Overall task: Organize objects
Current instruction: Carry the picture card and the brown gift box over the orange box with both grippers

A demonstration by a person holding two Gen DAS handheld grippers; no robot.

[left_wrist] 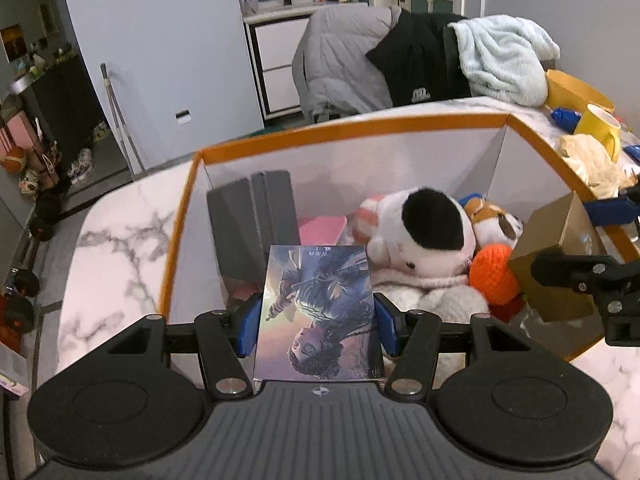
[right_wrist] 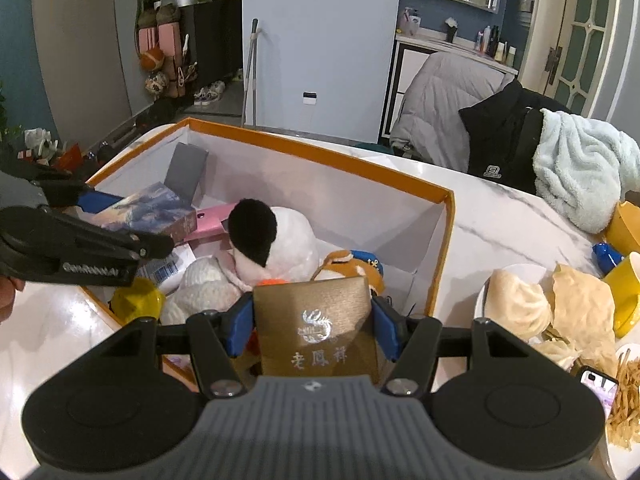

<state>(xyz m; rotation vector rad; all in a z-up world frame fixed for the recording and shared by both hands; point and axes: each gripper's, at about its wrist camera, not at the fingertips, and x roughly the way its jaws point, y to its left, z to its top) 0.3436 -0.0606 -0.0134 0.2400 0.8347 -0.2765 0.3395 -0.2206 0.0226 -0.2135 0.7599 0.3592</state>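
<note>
While the left gripper clamped a book over the orange box, the right gripper clamped a gold box there too. Plush toys lay inside the orange one.

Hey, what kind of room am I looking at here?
Most likely a lived-in home, a dining area. A marble table holds a plate of food and a yellow mug, jackets hang over a chair, and shoes lie by the wall.

Left claw and right claw both angle downward (each clamped on something).
</note>
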